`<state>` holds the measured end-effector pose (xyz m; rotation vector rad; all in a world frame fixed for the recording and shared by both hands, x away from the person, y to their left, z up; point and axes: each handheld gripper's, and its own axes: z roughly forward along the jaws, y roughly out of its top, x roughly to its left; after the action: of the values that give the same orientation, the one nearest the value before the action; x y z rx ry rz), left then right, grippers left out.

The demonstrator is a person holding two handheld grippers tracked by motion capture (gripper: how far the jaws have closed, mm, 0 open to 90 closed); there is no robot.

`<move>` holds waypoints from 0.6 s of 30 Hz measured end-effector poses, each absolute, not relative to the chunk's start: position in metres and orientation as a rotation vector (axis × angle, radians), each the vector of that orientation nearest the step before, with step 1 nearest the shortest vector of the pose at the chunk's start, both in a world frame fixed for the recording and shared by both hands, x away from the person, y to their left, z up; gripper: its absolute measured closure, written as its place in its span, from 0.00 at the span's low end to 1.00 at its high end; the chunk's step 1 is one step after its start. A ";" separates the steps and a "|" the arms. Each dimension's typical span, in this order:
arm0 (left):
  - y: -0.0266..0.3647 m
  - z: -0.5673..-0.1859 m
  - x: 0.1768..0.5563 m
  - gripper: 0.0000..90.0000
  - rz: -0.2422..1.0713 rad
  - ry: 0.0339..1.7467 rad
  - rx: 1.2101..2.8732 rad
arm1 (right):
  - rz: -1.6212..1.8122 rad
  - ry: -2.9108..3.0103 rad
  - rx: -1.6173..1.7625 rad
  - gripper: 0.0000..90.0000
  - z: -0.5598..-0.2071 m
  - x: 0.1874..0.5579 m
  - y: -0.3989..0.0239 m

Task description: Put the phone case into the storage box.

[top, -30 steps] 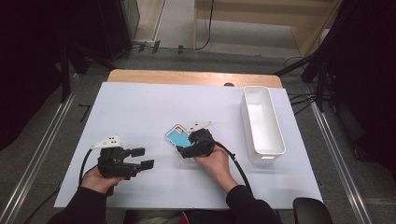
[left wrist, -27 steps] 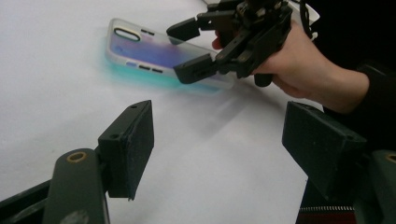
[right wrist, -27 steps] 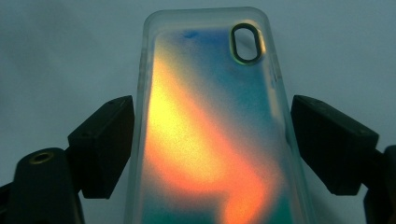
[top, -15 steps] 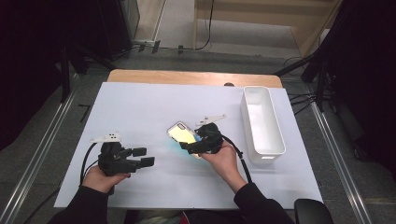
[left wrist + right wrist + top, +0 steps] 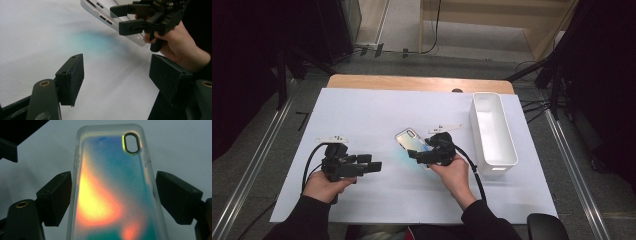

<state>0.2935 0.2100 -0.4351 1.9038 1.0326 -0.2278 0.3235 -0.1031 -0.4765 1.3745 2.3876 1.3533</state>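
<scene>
My right tongs [image 5: 419, 155] pinch the phone case [image 5: 412, 143] by its edges, lifted and tilted left of the bin [image 5: 493, 131]; the slick case could slip, while the left tongs [image 5: 371, 166] gape empty.

Lab: dark curtains [image 5: 257, 60], floor rails [image 5: 259, 165]

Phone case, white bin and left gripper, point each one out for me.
phone case [image 5: 112, 195], right gripper view, middle of its iridescent back
white bin [image 5: 508, 150], high view, its right rim
left gripper [image 5: 374, 166], high view, between its fingers
</scene>
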 end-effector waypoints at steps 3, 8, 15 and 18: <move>0.208 -0.429 0.301 0.31 -0.223 1.053 1.903 | 1.361 2.348 1.396 0.17 -0.474 0.320 -0.102; 0.204 -0.423 0.313 0.30 -0.219 1.077 1.907 | 1.407 2.292 1.452 0.17 -0.473 0.317 -0.100; 0.192 -0.417 0.325 0.30 -0.157 1.080 1.953 | 1.430 2.235 1.490 0.17 -0.479 0.316 -0.099; 0.184 -0.416 0.329 0.30 -0.147 1.069 1.969 | 1.408 2.214 1.493 0.17 -0.479 0.315 -0.097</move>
<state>0.3285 0.1845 -0.4160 1.9693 1.0694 -0.1470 0.3153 -0.0975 -0.4794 1.4927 2.2142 1.4083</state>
